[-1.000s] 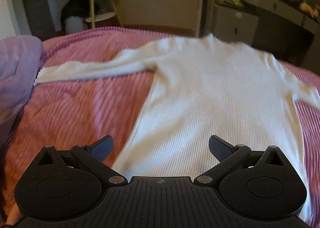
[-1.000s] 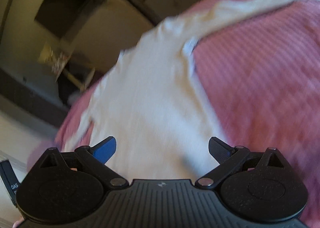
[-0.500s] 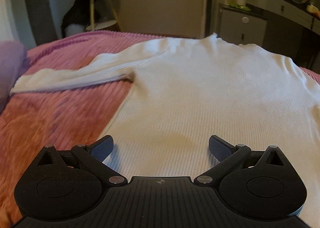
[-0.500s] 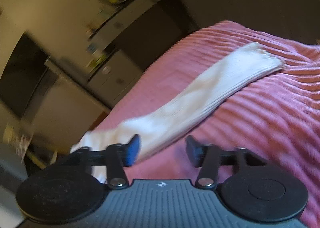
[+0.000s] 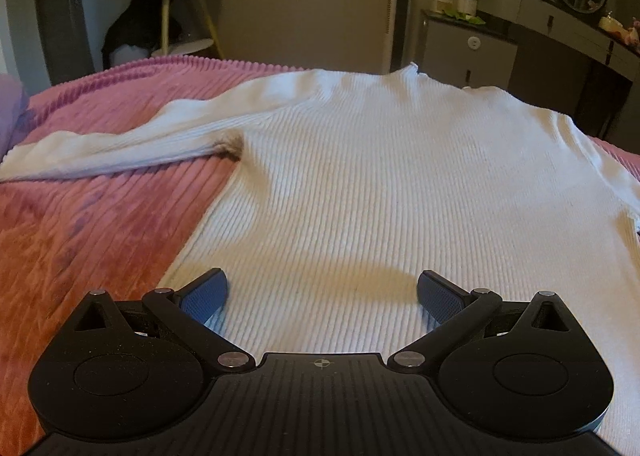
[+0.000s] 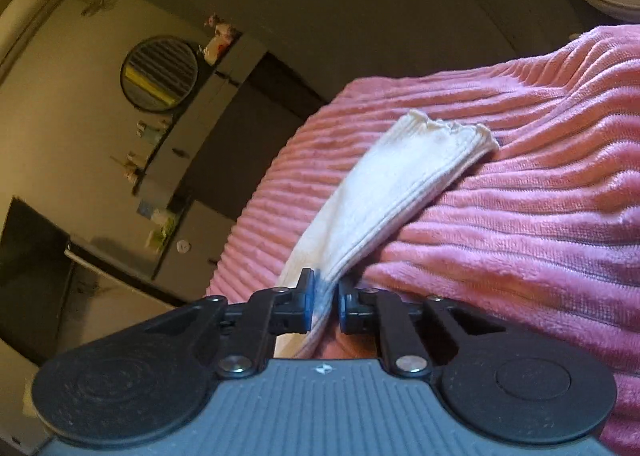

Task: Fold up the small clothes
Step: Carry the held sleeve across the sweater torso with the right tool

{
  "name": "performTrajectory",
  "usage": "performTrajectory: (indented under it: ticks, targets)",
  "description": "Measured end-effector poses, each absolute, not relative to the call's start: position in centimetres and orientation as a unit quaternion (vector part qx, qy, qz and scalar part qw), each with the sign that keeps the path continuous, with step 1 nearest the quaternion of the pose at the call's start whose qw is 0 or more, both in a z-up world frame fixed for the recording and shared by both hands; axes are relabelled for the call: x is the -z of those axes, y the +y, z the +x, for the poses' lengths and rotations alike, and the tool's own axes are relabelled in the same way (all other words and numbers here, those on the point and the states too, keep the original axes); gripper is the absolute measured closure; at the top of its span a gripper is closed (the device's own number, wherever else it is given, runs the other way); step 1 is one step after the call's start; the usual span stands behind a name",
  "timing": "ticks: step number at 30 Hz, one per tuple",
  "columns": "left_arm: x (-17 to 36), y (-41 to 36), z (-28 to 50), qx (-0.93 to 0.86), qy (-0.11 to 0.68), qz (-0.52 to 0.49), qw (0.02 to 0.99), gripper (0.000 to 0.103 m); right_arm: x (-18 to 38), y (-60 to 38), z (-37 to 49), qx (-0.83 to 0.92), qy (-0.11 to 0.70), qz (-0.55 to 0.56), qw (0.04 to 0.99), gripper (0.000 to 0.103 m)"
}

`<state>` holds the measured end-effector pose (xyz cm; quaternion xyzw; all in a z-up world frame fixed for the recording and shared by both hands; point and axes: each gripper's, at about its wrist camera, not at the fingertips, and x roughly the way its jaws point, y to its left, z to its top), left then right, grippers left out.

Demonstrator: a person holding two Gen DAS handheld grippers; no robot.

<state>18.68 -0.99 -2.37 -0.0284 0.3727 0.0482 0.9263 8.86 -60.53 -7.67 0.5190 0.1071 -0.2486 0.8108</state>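
**Sleeve pinched, fold not started**

My right gripper [image 6: 323, 306] has its fingers clamped on the sweater's sleeve [image 6: 400, 192], mid-frame; the left gripper [image 5: 322, 292] hovers, fingers apart, over the sweater [image 5: 380, 184] spread on the bed [image 5: 80, 224]. I judge the thin pinch could slip, bunching the fold.

I see a bed under a pink ribbed blanket [image 5: 100, 216]. A white ribbed sweater [image 5: 400, 184] lies spread flat on it, one sleeve [image 5: 120, 148] stretched out sideways; a purple cloth [image 5: 8, 108] sits at the blanket's left edge.
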Motion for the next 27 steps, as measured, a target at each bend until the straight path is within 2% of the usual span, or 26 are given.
performTrajectory:
  ticks: [3, 8, 12, 16, 22, 25, 27]
  targets:
    - [2.3, -0.9, 18.7, -0.048, 0.376, -0.030, 0.925, 0.000, 6.7, -60.3, 8.9, 0.264, 0.109, 0.508, 0.813, 0.092]
    - [2.3, -1.0, 18.7, -0.048, 0.379, -0.022, 0.924, 0.000, 1.6, -57.8, 9.5, 0.289, 0.130, 0.394, 0.862, 0.095]
    - [2.1, -0.8, 18.7, -0.051, 0.384, -0.021, 0.922, 0.000, -2.5, -53.3, 10.8, 0.270, 0.151, 0.285, 0.907, 0.095]
    - [1.6, -0.3, 18.9, -0.063, 0.386, -0.019, 0.920, 0.000, -5.0, -44.4, 13.4, 0.198, 0.181, 0.135, 0.954, 0.095]
    - [1.1, 0.9, 19.1, -0.091, 0.379, -0.021, 0.920, 0.000, -4.0, -28.7, 16.4, 0.022, 0.220, 0.004, 0.975, 0.095]
    - [1.2, 1.4, 19.3, -0.086, 0.382, -0.028, 0.920, 0.000, -1.8, -24.0, 17.7, -0.015, 0.272, -0.005, 0.962, 0.092]
    - [1.3, 1.4, 19.4, -0.068, 0.380, -0.029, 0.922, 0.000, -0.8, -23.4, 17.5, -0.017, 0.290, 0.031, 0.956, 0.091]
